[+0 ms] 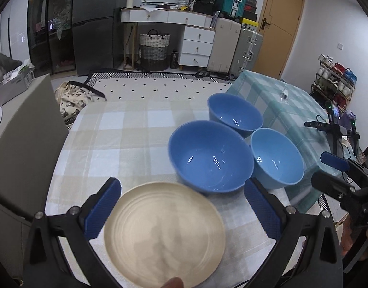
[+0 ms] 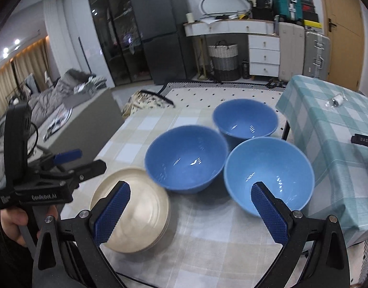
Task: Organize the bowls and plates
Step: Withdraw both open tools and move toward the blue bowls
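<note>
Hovering with jaws spread, the left gripper (image 1: 181,206) frames the cream plate (image 1: 164,232); three blue bowls (image 1: 210,158) cluster at one o'clock; right gripper (image 2: 191,211) likewise spread.

Both grippers, left gripper (image 1: 182,207) and right gripper (image 2: 189,212), have black frames, silver screws and blue textured pads (image 2: 112,212); white lettering apparently reads "GenRobot.AI".

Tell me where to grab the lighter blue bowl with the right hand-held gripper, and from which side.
Take the lighter blue bowl by its near rim, one finger inside and one outside, coming down from above. It sits upright, mouth open, wider than a safe span across. The right hand-held gripper is open just before it; the darker bowl crowds its left rim.
</note>
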Demonstrator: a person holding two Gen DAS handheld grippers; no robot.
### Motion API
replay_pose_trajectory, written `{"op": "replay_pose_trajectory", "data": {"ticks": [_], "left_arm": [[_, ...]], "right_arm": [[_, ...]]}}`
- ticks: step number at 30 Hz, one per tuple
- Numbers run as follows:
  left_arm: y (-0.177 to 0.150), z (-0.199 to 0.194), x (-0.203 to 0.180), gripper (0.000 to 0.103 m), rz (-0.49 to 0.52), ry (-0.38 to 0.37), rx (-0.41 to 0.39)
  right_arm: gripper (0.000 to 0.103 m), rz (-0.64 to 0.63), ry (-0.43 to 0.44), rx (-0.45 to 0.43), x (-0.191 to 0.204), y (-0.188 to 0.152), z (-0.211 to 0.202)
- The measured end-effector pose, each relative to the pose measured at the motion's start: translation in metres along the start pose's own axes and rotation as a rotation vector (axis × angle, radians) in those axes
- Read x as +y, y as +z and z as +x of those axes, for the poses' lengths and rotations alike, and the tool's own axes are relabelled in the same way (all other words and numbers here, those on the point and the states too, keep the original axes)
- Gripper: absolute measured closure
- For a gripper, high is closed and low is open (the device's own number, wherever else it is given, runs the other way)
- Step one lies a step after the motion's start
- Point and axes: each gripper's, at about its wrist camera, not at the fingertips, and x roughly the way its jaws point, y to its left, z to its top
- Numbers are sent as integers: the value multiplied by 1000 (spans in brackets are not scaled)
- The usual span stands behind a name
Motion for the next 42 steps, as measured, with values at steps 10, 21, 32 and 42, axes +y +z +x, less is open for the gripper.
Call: {"op": "replay_pose_trajectory", "data": {"ticks": [10, 21, 32, 42], "left_arm": [[42, 24, -34, 0, 56, -5, -9], [90, 59, -43, 0, 54, 2, -6], [117, 115, -40, 0, 48, 25, 53], [132, 162, -53, 0, 78, 27, 101]], "right_arm": [[1, 112, -30, -11, -54, 38, 3], [1, 202, -58, -43, -98, 83, 16], [1, 217, -126, -23, -126, 109, 53], [1, 215, -208, 27, -151, 114, 90]]}}
